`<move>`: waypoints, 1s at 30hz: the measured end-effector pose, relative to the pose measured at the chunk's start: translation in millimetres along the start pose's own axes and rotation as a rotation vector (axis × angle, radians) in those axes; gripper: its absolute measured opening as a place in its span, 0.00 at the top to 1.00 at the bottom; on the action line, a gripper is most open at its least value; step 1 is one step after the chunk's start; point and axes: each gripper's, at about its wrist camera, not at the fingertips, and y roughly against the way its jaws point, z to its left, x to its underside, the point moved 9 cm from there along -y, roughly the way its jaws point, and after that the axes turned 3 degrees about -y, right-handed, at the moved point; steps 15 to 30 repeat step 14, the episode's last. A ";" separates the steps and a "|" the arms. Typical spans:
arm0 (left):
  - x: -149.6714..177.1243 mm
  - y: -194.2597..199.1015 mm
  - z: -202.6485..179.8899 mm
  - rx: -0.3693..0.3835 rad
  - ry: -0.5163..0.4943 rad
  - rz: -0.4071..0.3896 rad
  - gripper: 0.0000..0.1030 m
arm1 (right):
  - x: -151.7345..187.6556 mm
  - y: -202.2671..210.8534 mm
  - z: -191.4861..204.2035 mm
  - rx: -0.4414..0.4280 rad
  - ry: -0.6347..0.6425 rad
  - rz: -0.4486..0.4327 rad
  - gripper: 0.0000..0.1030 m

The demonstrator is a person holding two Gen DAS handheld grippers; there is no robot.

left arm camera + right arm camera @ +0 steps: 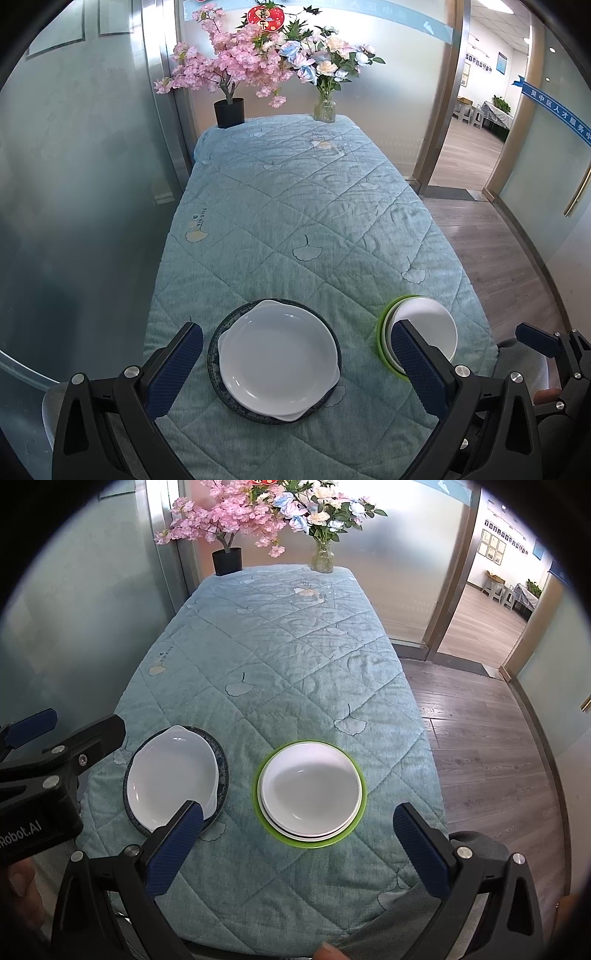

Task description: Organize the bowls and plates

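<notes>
Left gripper (295, 347): blue pads spread wide, nothing between them, hovering over the near edge of the desk (280, 206). Right gripper (298, 825): same, spread wide and empty.

Left wrist view centres the plate stack (279, 356) at lower middle: white plates on a dark blue-rimmed plate. The right pad covers part of the bowl stack (421, 325) at lower right. The right gripper shows only as a sliver at the frame's right edge.

Right wrist view shows the bowl stack (310, 794) whole: white bowls nested on a green one, lower centre. The plate stack (173, 775) sits left of it, apart, its near rim cut by the left pad. Count of items per stack is hard to make out.

The desk is covered by a teal quilted cloth (280, 657) with leaf prints. At the far end stand a black pot with a pink blossom tree (229, 110) and a glass vase of flowers (325, 107). Frosted glass walls behind, wood floor (476, 731) on the right, open doorway at upper right.
</notes>
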 end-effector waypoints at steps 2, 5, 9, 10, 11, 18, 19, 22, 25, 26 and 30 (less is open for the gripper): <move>0.1 -1.3 -0.5 0.000 0.000 0.001 0.01 | -0.1 0.0 -0.5 0.001 -0.001 -0.001 0.01; 0.5 -1.7 -1.2 0.003 0.000 0.003 0.01 | -0.5 -0.7 -0.7 0.000 -0.003 -0.001 0.01; 2.4 -2.8 -2.7 0.004 0.001 0.003 0.01 | 0.0 -0.6 1.0 -0.020 -0.004 -0.002 0.01; 2.6 -1.8 -2.0 -0.003 -0.002 -0.008 0.01 | -0.1 0.1 1.5 -0.023 -0.004 -0.008 0.01; 2.6 -0.1 -2.8 -0.003 -0.006 -0.018 0.01 | 0.2 0.9 2.4 -0.024 -0.001 -0.014 0.01; 2.4 2.4 -3.1 -0.006 -0.015 -0.034 0.01 | -1.0 3.5 4.4 -0.037 0.012 -0.038 0.01; 2.4 2.4 -3.1 -0.006 -0.015 -0.034 0.01 | -1.0 3.5 4.4 -0.037 0.012 -0.038 0.01; 2.4 2.4 -3.1 -0.006 -0.015 -0.034 0.01 | -1.0 3.5 4.4 -0.037 0.012 -0.038 0.01; 2.4 2.4 -3.1 -0.006 -0.015 -0.034 0.01 | -1.0 3.5 4.4 -0.037 0.012 -0.038 0.01; 2.4 2.4 -3.1 -0.006 -0.015 -0.034 0.01 | -1.0 3.5 4.4 -0.037 0.012 -0.038 0.01; 2.4 2.4 -3.1 -0.006 -0.015 -0.034 0.01 | -1.0 3.5 4.4 -0.037 0.012 -0.038 0.01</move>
